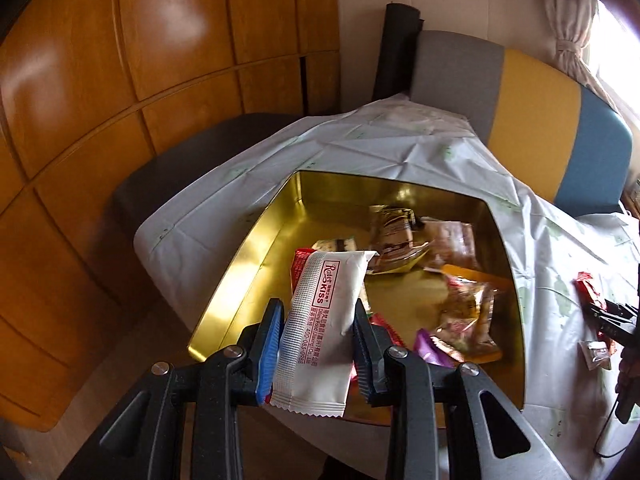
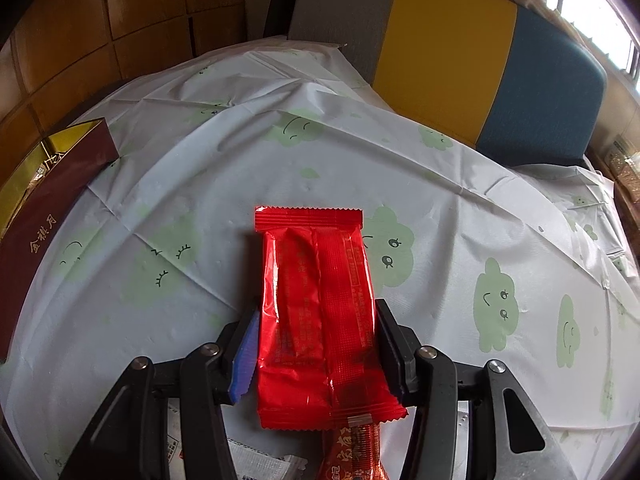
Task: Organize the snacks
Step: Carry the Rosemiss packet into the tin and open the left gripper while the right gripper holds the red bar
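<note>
- The white plastic snack packet with red "KISS" lettering (image 1: pixel 320 320) is held between the two fingers of the left hand-held gripper (image 1: pixel 316 336), which is closed on its long sides; the packet is above the near part of the gold metal tin box (image 1: pixel 248 264).
- Inside this box lie several other wrapped snacks (image 1: pixel 460 300), brown, orange, red and purple ones, in a loose pile.
- The flat red foil snack packet (image 2: pixel 320 304) is clamped by the right hand-held gripper (image 2: pixel 316 344), whose fingers press on both its long edges; it points forward over the counter (image 2: pixel 460 208).
- The counter has a white plastic cover with pale green cloud faces.
- The gold box stands at the left part of the counter, and its outer wall is dark red with gold characters.
- Near the right gripper, some small white sachets (image 2: pixel 256 460) and another red wrapper (image 2: pixel 356 452) lie on the cover.
- Behind the counter stands a chair with grey, yellow and blue back (image 2: pixel 460 60), and a wooden panel wall (image 1: pixel 120 80) is on the left.
</note>
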A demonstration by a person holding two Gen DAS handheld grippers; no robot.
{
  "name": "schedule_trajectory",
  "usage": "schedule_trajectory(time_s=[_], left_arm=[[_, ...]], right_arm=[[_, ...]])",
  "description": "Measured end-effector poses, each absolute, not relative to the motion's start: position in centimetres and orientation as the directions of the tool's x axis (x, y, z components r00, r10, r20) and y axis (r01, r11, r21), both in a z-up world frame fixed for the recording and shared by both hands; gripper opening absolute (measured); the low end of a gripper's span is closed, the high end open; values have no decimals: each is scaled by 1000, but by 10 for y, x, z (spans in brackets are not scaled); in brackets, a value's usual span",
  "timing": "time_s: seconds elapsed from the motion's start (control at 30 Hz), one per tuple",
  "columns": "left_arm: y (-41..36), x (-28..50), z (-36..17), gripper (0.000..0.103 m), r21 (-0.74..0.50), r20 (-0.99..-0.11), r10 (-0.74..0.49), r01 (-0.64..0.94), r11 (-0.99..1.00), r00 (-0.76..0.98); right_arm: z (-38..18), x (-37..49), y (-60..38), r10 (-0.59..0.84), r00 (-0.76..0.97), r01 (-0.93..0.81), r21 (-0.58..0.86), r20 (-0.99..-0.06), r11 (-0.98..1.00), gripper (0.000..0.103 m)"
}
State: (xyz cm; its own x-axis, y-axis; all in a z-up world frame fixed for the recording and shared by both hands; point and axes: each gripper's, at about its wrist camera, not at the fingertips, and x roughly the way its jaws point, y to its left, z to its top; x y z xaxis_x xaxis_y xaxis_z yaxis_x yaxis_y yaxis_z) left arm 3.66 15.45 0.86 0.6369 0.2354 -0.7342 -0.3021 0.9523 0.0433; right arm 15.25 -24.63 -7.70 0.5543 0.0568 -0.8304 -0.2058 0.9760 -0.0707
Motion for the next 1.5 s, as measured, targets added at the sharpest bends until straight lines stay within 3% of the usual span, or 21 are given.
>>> schedule_trajectory(time_s=[0.2, 0.57, 0.87, 1.13, 1.5], left_arm=[[162, 43, -4, 33, 7, -762, 208, -314, 949, 613], [216, 85, -35, 33, -279, -839, -20, -396, 875, 544], [220, 102, -48, 33, -180, -869, 51, -409, 895, 493], [194, 80, -32, 34, -53, -830, 160, -360, 931, 534], [141, 56, -12, 34, 37, -780, 194, -267, 963, 595]], right_arm=[[-76, 151, -246, 52, 561, -202, -75, -826, 977, 52], [-76, 151, -247, 53, 564, -204, -77, -824, 976, 53], [-77, 151, -247, 53, 564, -204, -77, -824, 976, 53], [-77, 151, -245, 41, 567, -199, -89, -823, 976, 52], [-77, 151, -244, 28, 573, -193, -101, -819, 976, 52]])
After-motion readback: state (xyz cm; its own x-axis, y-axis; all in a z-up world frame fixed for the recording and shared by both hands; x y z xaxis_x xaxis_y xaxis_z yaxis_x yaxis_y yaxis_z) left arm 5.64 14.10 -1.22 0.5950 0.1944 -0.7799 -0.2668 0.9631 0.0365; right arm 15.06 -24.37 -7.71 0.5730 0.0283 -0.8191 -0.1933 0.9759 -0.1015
